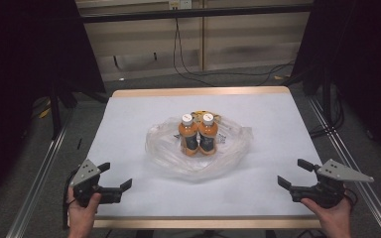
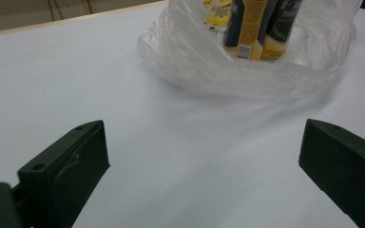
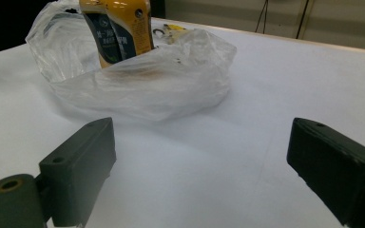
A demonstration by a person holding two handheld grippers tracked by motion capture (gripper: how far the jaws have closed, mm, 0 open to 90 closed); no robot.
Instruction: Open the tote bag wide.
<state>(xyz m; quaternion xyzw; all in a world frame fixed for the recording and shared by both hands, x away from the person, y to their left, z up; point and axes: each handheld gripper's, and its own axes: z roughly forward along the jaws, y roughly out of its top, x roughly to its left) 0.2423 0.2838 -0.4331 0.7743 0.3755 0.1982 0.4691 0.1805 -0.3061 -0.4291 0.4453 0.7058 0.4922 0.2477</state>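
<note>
Two orange bottles with white caps (image 1: 197, 133) stand upright side by side inside a clear plastic bag (image 1: 166, 153) at the middle of the white table. Their lower bodies and dark labels appear in the left gripper view (image 2: 256, 28) and the right gripper view (image 3: 119, 31), with the bag (image 2: 204, 66) (image 3: 147, 85) slumped around them. My left gripper (image 1: 114, 176) is open near the front left corner, held in a hand. My right gripper (image 1: 293, 172) is open near the front right, also empty. Both point toward the bag from a distance.
The white table top (image 1: 278, 129) has a wooden rim. Some yellow and black thing (image 1: 204, 113) lies behind the bottles, partly hidden. Metal rails (image 1: 39, 173) run along both sides of the table. Cables (image 1: 188, 69) trail on the floor beyond the far edge.
</note>
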